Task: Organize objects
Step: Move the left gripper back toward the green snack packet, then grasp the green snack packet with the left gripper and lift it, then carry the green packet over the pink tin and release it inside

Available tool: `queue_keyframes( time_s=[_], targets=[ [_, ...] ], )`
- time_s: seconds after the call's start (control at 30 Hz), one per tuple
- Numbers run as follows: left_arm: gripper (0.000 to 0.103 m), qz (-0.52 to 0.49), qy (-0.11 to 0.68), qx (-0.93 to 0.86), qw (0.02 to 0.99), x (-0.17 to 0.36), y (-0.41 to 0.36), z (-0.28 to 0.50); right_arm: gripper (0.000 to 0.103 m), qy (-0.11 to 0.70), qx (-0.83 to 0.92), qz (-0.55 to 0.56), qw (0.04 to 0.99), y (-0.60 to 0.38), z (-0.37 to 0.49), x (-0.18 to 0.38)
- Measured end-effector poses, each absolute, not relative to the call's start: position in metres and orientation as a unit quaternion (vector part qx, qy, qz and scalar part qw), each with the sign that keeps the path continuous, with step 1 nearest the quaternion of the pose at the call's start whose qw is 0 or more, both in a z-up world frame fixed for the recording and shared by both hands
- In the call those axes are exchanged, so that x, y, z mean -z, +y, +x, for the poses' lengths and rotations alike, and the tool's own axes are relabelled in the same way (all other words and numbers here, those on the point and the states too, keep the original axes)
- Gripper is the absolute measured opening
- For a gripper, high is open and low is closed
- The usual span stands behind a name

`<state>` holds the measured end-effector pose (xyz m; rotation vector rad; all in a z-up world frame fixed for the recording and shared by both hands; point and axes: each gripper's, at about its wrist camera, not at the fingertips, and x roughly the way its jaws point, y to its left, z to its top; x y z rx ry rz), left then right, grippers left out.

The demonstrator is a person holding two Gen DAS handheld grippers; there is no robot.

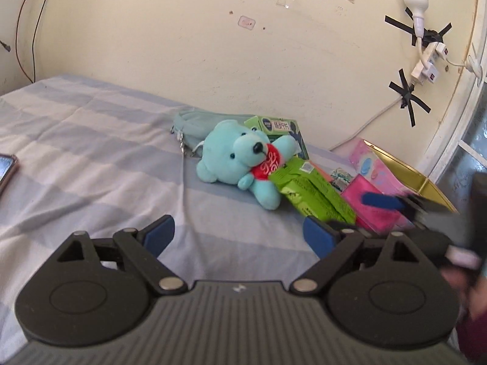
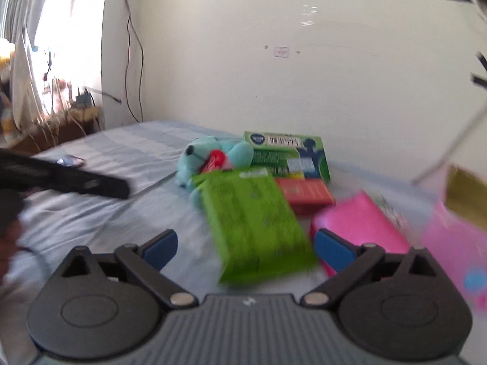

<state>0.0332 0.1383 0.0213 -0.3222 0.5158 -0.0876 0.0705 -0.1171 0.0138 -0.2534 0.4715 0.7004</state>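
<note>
A light blue teddy bear point(image 1: 231, 152) point(image 2: 210, 158) with a red heart lies on the striped bed sheet point(image 1: 91, 158). Against it leans a bright green pack point(image 1: 310, 194) point(image 2: 255, 225). Behind them are a green box point(image 1: 274, 127) point(image 2: 289, 155), an orange box point(image 2: 304, 194) and a pink pack point(image 1: 374, 210) point(image 2: 359, 225). My left gripper point(image 1: 239, 237) is open over bare sheet, short of the bear. My right gripper point(image 2: 246, 249) is open, with the near end of the green pack lying between its fingers, untouched. The right wrist view is blurred.
A teal pouch point(image 1: 188, 124) lies by the wall behind the bear. A pink patterned pack point(image 1: 371, 164) point(image 2: 456, 252) and a gold box point(image 1: 408, 176) sit at the right. A phone point(image 1: 6, 167) point(image 2: 71, 161) lies at the left. Cables and taped plugs point(image 1: 426, 60) hang on the wall.
</note>
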Motion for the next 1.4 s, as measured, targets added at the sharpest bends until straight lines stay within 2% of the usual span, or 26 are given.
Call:
queue_keyframes(
  time_s=[0.07, 0.1, 0.13, 0.23, 0.4, 0.47, 0.5, 0.6, 0.67, 0.83, 0.9, 0.93, 0.97, 1.03, 1.13, 1.4],
  targets=[
    [0.093, -0.156, 0.253, 0.052, 0.953, -0.021, 0.14, 0.028, 0.1, 0.244, -0.342, -0.135, 0.897, -0.104, 0.096, -0.01],
    [0.093, -0.155, 0.252, 0.059, 0.953, -0.022, 0.143, 0.027, 0.095, 0.26, -0.345, -0.137, 0.892, -0.1, 0.109, -0.006],
    [0.093, -0.155, 0.249, 0.069, 0.953, -0.024, 0.144, 0.025, 0.079, 0.281, -0.354, -0.135, 0.882, -0.098, 0.119, -0.001],
    [0.093, -0.159, 0.244, 0.107, 0.95, -0.027, 0.144, 0.023, 0.077, 0.307, -0.384, -0.115, 0.863, -0.109, 0.118, 0.002],
    [0.093, -0.143, 0.266, 0.187, 0.935, -0.025, 0.112, 0.03, 0.078, 0.288, -0.463, -0.184, 0.818, -0.146, 0.05, 0.003],
    [0.092, -0.133, 0.281, 0.22, 0.925, -0.022, 0.094, 0.033, 0.091, 0.278, -0.465, -0.196, 0.818, -0.168, 0.023, 0.005],
    [0.092, -0.128, 0.289, 0.233, 0.92, -0.021, 0.085, 0.035, 0.102, 0.274, -0.452, -0.191, 0.827, -0.181, 0.012, 0.005],
    [0.09, -0.115, 0.317, 0.253, 0.907, -0.014, 0.064, 0.041, 0.102, 0.286, -0.408, -0.154, 0.853, -0.214, -0.004, 0.008],
    [0.077, -0.109, 0.343, 0.262, 0.895, -0.009, 0.052, 0.044, 0.101, 0.297, -0.391, -0.124, 0.862, -0.227, -0.01, 0.008],
    [0.077, -0.063, 0.352, 0.258, 0.898, -0.004, 0.027, 0.043, 0.095, 0.299, -0.386, -0.121, 0.864, -0.231, -0.017, 0.01],
    [0.078, -0.063, 0.355, 0.261, 0.896, -0.006, 0.018, 0.044, 0.088, 0.297, -0.389, -0.127, 0.863, -0.222, -0.019, 0.009],
    [0.077, -0.052, 0.354, 0.251, 0.9, -0.009, 0.014, 0.044, 0.08, 0.296, -0.385, -0.122, 0.866, -0.218, -0.019, 0.009],
    [0.077, -0.042, 0.352, 0.243, 0.903, -0.012, 0.011, 0.045, 0.078, 0.29, -0.383, -0.123, 0.868, -0.214, -0.02, 0.009],
    [0.077, -0.044, 0.346, 0.244, 0.905, -0.022, 0.01, 0.048, 0.063, 0.281, -0.371, -0.124, 0.876, -0.209, -0.018, 0.009],
    [0.077, -0.041, 0.314, 0.264, 0.911, -0.048, 0.0, 0.053, 0.049, 0.267, -0.364, -0.1, 0.887, -0.218, -0.014, 0.005],
    [0.077, 0.021, 0.213, 0.316, 0.924, -0.113, -0.091, 0.098, 0.048, 0.149, -0.279, -0.078, 0.946, -0.276, 0.002, -0.035]
  ],
)
